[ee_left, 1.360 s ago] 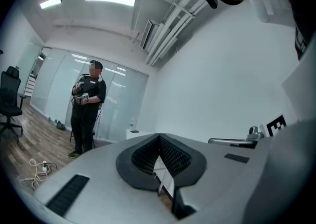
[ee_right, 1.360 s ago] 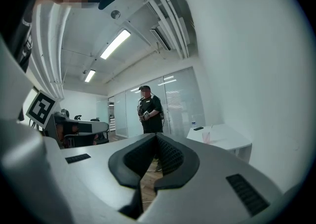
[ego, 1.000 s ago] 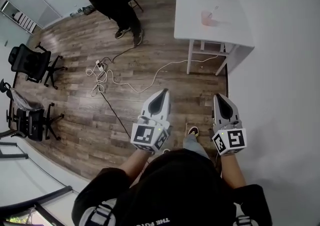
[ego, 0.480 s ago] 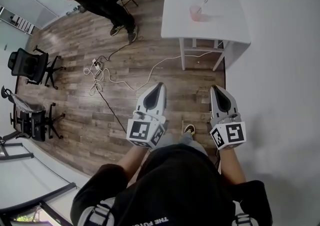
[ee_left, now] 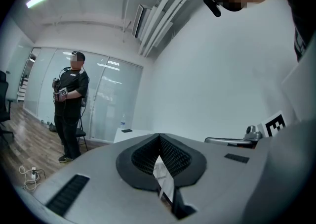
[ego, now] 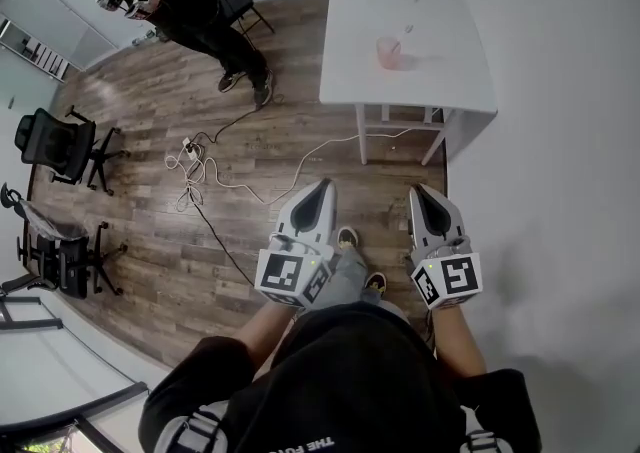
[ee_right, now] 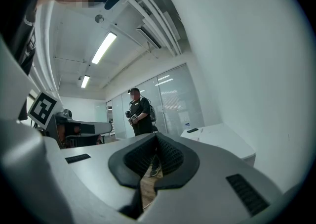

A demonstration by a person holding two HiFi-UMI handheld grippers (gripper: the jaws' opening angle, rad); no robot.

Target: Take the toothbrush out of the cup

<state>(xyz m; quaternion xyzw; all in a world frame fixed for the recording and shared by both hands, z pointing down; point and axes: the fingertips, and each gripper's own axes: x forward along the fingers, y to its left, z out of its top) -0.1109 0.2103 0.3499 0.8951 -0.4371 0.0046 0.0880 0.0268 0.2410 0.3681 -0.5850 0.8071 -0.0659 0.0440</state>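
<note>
nothing done so far: the toothbrush [ego: 404, 35] stands in the cup [ego: 388, 54] on the counter [ego: 455, 66], well apart from the left gripper [ego: 324, 186] and right gripper [ego: 418, 191], both with jaws pressed together, empty

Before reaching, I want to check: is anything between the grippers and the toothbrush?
Nothing visible. The toothbrush stands in the cup on the table, ahead of the left gripper and right gripper, with only floor between.

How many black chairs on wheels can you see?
2. One office chair stands at the far left of the head view, and the second chair is just below it there. Others may lie outside the picture.
</note>
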